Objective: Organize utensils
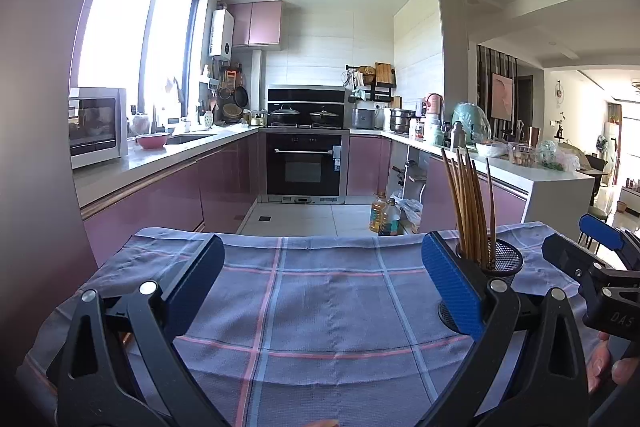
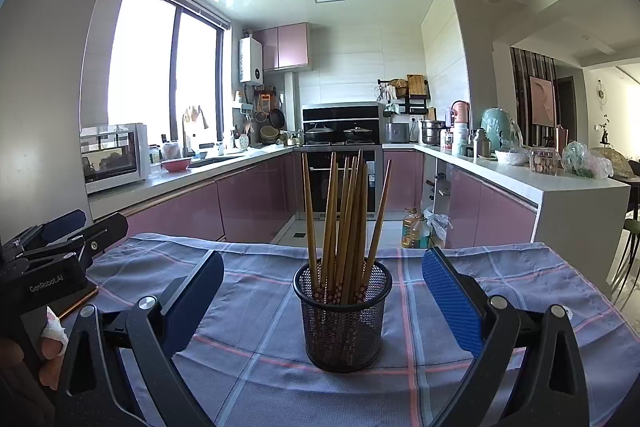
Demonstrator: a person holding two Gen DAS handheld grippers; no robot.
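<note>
A black mesh holder (image 2: 342, 323) stands upright on the checked blue-grey cloth (image 2: 256, 367), with several brown chopsticks (image 2: 348, 211) fanned out in it. My right gripper (image 2: 324, 257) is open, its blue-padded fingers either side of the holder and apart from it. In the left wrist view the holder (image 1: 506, 261) and its chopsticks (image 1: 472, 203) sit behind my right-hand finger (image 1: 452, 287). My left gripper (image 1: 324, 267) is open over bare cloth (image 1: 320, 307), holding nothing. Each gripper shows in the other's view: the right gripper (image 1: 588, 247) and the left gripper (image 2: 64, 239).
The table's far edge drops to a tiled floor with oil bottles (image 2: 416, 229). Pink kitchen cabinets and white counters (image 2: 520, 183) ring the room. A thin brown strip (image 2: 80, 301) lies under the left gripper; what it is I cannot tell. A bandaged finger (image 2: 54, 331) shows at left.
</note>
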